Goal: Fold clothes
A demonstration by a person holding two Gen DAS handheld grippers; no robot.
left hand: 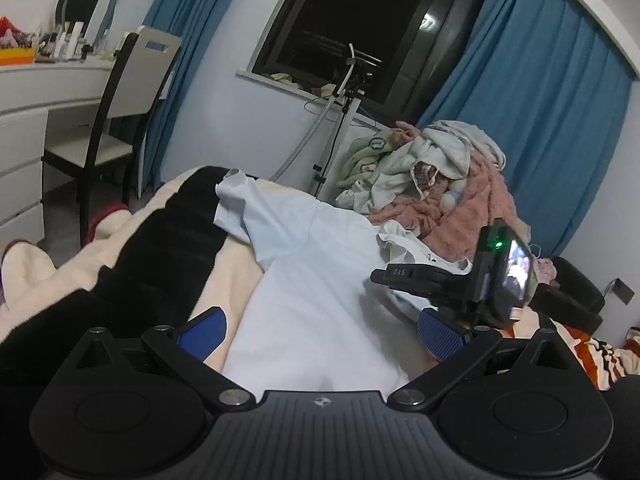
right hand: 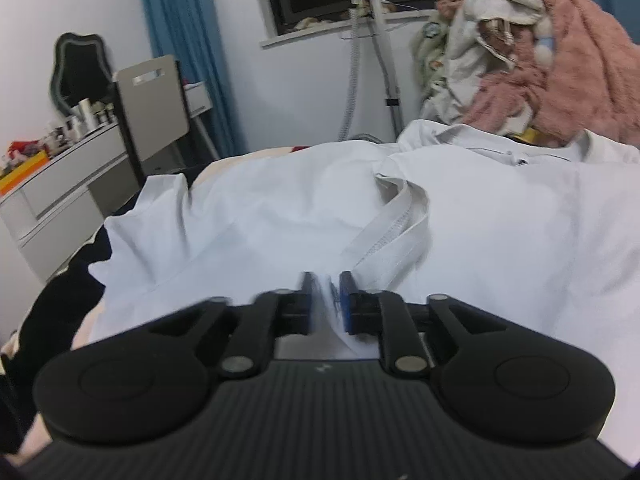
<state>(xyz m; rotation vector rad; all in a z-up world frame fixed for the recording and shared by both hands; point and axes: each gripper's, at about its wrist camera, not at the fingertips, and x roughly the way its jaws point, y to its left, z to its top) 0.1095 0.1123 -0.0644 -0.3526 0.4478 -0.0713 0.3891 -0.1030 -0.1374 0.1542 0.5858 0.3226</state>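
Note:
A pale blue-white shirt (left hand: 312, 280) lies spread on the bed, its sleeve toward the far left. My left gripper (left hand: 322, 334) hovers low over the shirt's near part, open wide, its blue pads apart with only cloth beneath. The other gripper's black body (left hand: 460, 280) shows at the right in the left wrist view, resting on the shirt. In the right wrist view the shirt (right hand: 280, 220) fills the middle, with a folded hem strip (right hand: 392, 232) running up from my right gripper (right hand: 326, 300), which is shut on a pinch of the shirt's fabric.
A heap of clothes with a pink fleece (left hand: 452, 204) sits at the bed's far right. A black and cream blanket (left hand: 132, 264) covers the bed's left. A chair (left hand: 120, 120), white dresser (left hand: 24, 136), a stand (left hand: 336, 120), window and blue curtains lie beyond.

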